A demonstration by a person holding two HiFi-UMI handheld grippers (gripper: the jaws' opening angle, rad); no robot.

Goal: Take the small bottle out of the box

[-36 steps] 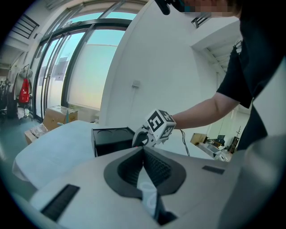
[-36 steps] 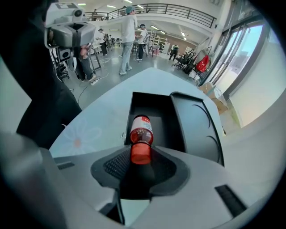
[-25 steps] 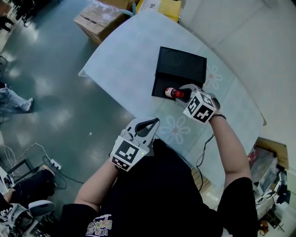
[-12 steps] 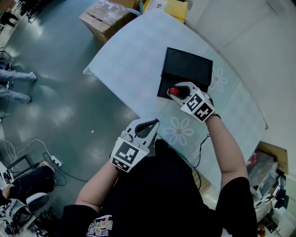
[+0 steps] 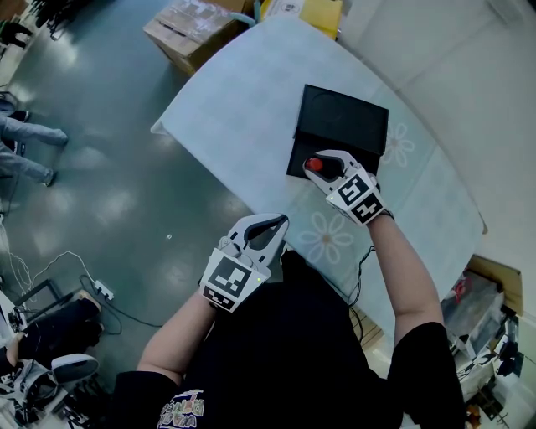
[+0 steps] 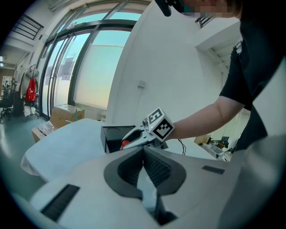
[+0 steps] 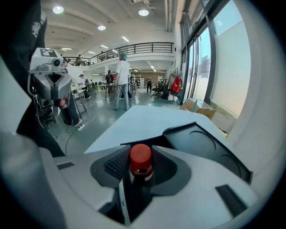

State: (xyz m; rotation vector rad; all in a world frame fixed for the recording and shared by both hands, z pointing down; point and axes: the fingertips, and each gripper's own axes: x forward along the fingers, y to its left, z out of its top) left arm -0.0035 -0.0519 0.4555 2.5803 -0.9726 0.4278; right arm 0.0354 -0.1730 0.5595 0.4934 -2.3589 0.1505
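Observation:
A small dark bottle with a red cap (image 5: 315,165) (image 7: 141,162) stands between the pads of my right gripper (image 5: 323,166) (image 7: 140,167). That gripper's jaws are opening, with the pads still against the bottle's sides. It hangs over the near edge of the open black box (image 5: 339,117) (image 7: 210,147) on the pale table (image 5: 234,109). My left gripper (image 5: 266,223) (image 6: 145,169) is held off the table's near edge, close to my body, jaws together and empty. In the left gripper view the right gripper (image 6: 134,136) and the red cap (image 6: 124,144) show in front of the box (image 6: 109,134).
Cardboard boxes (image 5: 188,29) and a yellow box (image 5: 310,10) sit beyond the table's far end. Cables and a power strip (image 5: 99,293) lie on the grey floor at left. People stand far off in the hall (image 7: 120,80).
My right gripper has turned, so the bottle that lay sideways now points cap-up, and it has shifted slightly toward the box. The left gripper has stayed put.

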